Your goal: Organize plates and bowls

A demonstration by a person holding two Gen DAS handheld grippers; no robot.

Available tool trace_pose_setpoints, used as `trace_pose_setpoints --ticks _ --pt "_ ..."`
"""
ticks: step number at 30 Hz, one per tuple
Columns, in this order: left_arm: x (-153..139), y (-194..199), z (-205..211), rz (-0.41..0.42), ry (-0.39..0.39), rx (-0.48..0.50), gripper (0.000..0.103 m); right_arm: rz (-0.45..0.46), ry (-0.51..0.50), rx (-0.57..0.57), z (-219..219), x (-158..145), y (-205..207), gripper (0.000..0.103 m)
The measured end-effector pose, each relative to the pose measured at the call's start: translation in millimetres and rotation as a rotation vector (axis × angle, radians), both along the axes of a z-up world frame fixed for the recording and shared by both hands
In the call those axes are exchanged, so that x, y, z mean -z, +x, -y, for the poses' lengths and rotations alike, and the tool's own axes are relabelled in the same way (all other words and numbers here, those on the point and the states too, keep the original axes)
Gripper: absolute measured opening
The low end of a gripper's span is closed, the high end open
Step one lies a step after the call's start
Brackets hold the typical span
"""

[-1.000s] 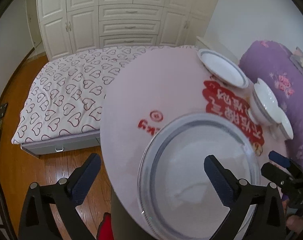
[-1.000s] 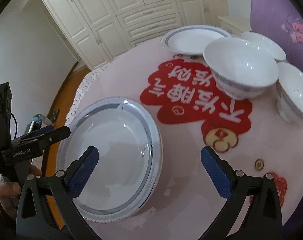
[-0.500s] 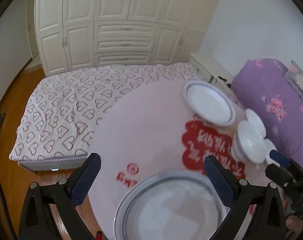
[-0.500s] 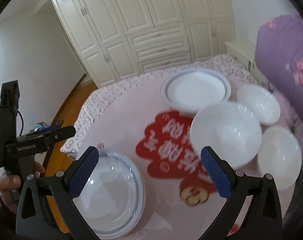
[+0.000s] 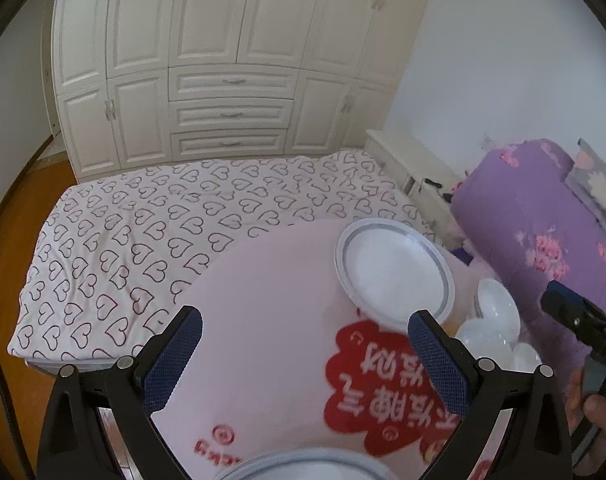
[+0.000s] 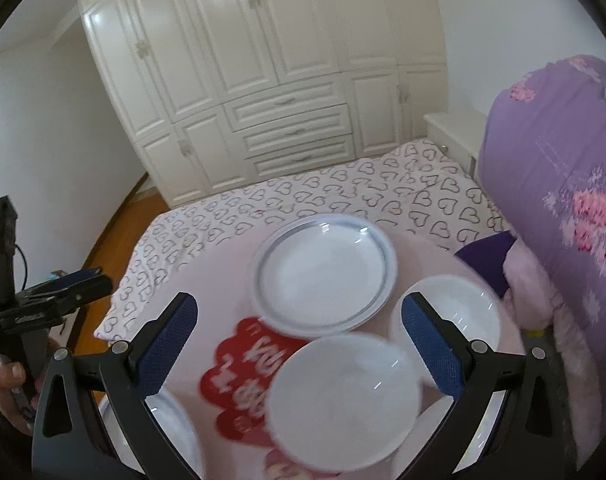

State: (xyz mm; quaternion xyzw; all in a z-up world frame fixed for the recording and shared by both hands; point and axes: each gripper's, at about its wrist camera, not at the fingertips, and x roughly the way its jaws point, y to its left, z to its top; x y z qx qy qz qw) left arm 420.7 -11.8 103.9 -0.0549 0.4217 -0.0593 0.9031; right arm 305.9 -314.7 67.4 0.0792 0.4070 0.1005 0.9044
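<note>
Round pink table (image 6: 223,280) carrying everything, red print at centre. Far plate (image 6: 323,280) beyond that print; near plate (image 5: 303,468) at the table's near edge, below the left gripper (image 5: 303,354). Big bowl (image 6: 345,400) under the right gripper (image 6: 299,344). Both pairs of fingers spread wide, gripping nothing.

White panelled wardrobe (image 5: 223,80) with drawers; heart-print bed (image 5: 183,220); wooden floor (image 5: 7,360); purple floral bedding (image 6: 563,200); white walls (image 5: 503,60).
</note>
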Motion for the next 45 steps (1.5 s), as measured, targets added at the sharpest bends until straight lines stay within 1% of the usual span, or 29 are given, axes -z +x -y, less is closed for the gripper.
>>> trace_pose_setpoints --ticks 7,12,17,21,25,28,30,32,33,35,36,37,38,39,41,42,43,44,45 --pt "19.9 64.0 10.1 -0.071 -0.027 0.000 0.102 -0.061 -0.007 0.038 38.4 16.5 48.1 0.103" --pt "45.3 109.1 25.4 -0.159 -0.042 0.016 0.102 -0.136 0.011 0.053 60.3 43.2 80.5 0.103" --pt "66.0 145.7 40.8 -0.226 -0.044 0.029 0.102 -0.222 0.025 0.034 69.4 70.1 106.2 0.103" --pt "83.2 181.7 53.4 -0.279 -0.044 0.027 0.101 -0.274 0.021 0.016 72.3 84.5 122.9 0.103" --pt "101.6 212.5 62.4 -0.331 -0.060 0.025 0.101 -0.338 0.040 0.001 75.2 100.6 139.7 0.103" --pt "114.0 232.4 67.7 -0.363 -0.075 0.024 0.099 -0.388 0.075 -0.017 76.0 114.3 149.9 0.102" --pt "123.7 244.6 70.4 -0.388 -0.089 0.027 0.093 -0.417 0.080 -0.017 76.3 122.4 154.1 0.101" --pt "131.8 256.0 73.0 -0.411 -0.104 0.034 0.085 -0.441 0.089 -0.024 75.3 130.4 156.3 0.098" --pt "136.1 258.6 71.5 -0.419 -0.107 0.034 0.083 -0.448 0.091 -0.025 74.9 133.1 156.8 0.095" --pt "144.6 267.5 69.5 -0.438 -0.115 0.028 0.074 -0.458 0.093 -0.033 73.5 136.7 158.6 0.093" --pt "149.9 274.8 69.3 -0.453 -0.130 0.026 0.071 -0.463 0.093 -0.041 72.2 138.2 159.3 0.090" --pt "154.6 276.6 68.3 -0.463 -0.140 0.025 0.065 -0.469 0.095 -0.048 71.0 140.0 160.0 0.087" --pt "157.7 280.3 67.3 -0.473 -0.147 0.023 0.064 -0.477 0.096 -0.052 69.8 142.0 160.7 0.085" --pt "158.3 283.5 66.2 -0.463 -0.149 0.018 0.064 -0.484 0.094 -0.055 68.9 144.3 161.4 0.082" --pt "160.5 288.7 66.2 -0.466 -0.164 0.030 0.053 -0.500 0.091 -0.061 67.1 149.4 162.8 0.076" --pt "162.9 292.2 67.2 -0.469 -0.161 0.030 0.052 -0.508 0.095 -0.063 66.3 152.6 163.8 0.069" --pt "164.2 294.0 67.3 -0.465 -0.164 0.030 0.044 -0.512 0.100 -0.065 66.3 154.0 164.1 0.062" --pt "166.8 296.2 68.5 -0.469 -0.175 0.040 0.028 -0.517 0.113 -0.071 64.9 155.9 164.6 0.056" --pt "171.8 301.0 70.6 -0.487 -0.179 0.052 0.028 -0.520 0.126 -0.079 62.8 157.0 165.0 0.044"
